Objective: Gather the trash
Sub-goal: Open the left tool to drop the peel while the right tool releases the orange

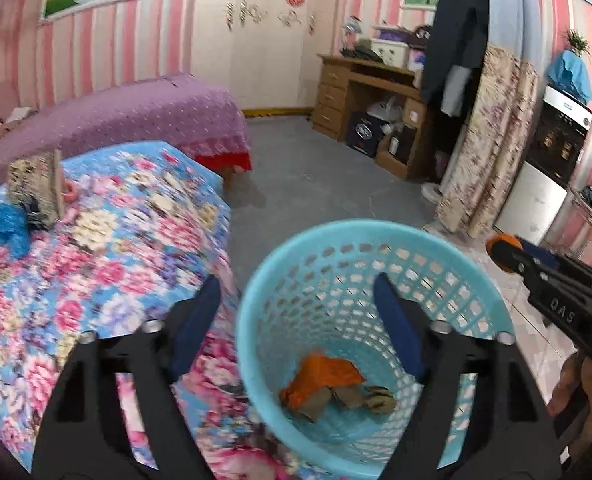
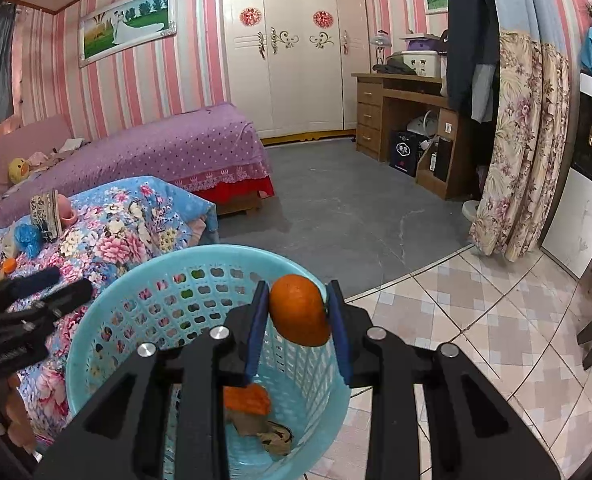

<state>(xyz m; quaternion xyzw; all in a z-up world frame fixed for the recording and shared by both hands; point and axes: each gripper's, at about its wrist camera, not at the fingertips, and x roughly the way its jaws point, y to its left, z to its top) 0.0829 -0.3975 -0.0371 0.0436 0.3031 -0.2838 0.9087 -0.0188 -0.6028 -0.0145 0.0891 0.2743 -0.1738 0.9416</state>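
Round pale-blue plastic lattice basket (image 2: 199,320) sits by the flowered quilt (image 1: 107,240), crumpled orange and brown scraps (image 1: 328,388) at its bottom. Left claw (image 1: 298,320) gapes wide, empty, over the rim. Right claw (image 2: 298,308) pinches a smooth orange peel piece (image 2: 300,310) above it.
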